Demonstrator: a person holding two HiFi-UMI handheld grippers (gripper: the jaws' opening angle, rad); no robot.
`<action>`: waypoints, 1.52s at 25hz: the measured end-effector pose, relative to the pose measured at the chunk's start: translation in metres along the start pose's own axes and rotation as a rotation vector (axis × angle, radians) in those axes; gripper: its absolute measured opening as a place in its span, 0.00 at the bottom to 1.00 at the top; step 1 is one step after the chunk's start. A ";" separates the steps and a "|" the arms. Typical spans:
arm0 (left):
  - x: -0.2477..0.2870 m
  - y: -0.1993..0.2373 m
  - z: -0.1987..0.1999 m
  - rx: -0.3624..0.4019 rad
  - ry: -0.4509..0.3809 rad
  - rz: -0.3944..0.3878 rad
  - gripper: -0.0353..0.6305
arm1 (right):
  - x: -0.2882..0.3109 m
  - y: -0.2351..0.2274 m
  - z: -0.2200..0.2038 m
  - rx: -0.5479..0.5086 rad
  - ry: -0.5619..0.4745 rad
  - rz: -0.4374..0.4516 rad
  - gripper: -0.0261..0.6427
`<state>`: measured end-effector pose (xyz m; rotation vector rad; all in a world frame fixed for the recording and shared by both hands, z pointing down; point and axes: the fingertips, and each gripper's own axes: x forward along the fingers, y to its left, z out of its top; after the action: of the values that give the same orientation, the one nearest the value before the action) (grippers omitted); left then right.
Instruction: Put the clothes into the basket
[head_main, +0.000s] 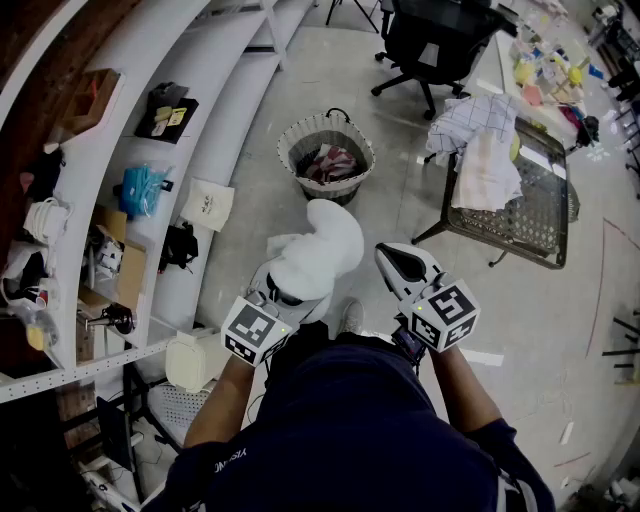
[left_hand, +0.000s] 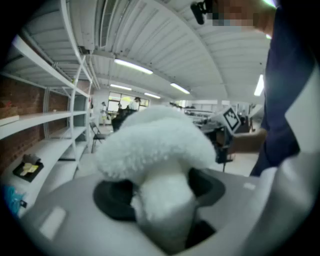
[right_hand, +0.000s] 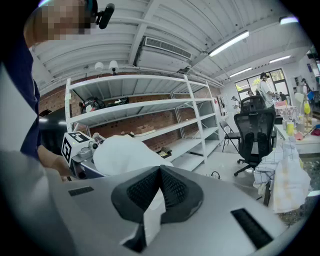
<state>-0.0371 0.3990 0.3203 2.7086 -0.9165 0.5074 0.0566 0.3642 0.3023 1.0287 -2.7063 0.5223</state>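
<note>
The jaws of the left gripper (left_hand: 160, 192) are found clenched on a white fleecy garment (left_hand: 155, 145), which bulges above and in front of them. The jaws of the right gripper (right_hand: 161, 175) are pressed together, and nothing is held. In the head view the garment is located at the centre of the frame, carried above the floor and short of the wicker basket (head_main: 300, 135) at upper centre. Dark clothes (head_main: 330, 165) are noted inside the basket. Further clothes (head_main: 480, 150) are draped over the mesh tabletop (head_main: 535, 215) at upper right.

The fluffy white garment (head_main: 325, 250) is hiding the tips of the left gripper (head_main: 287, 291), and the clothes (head_main: 331, 165) in the basket (head_main: 297, 136) are showing too small to sort.
</note>
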 end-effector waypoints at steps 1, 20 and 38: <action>0.001 -0.001 0.000 -0.002 0.002 -0.002 0.47 | -0.001 0.000 0.000 0.001 0.001 0.001 0.05; 0.004 0.003 0.025 0.016 -0.033 0.040 0.47 | -0.008 -0.010 0.021 0.005 -0.068 -0.014 0.05; 0.008 0.027 0.030 -0.050 -0.078 0.055 0.47 | 0.005 -0.023 0.026 0.030 -0.072 0.007 0.05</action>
<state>-0.0402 0.3638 0.2993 2.6812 -1.0125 0.3866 0.0666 0.3351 0.2855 1.0659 -2.7735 0.5385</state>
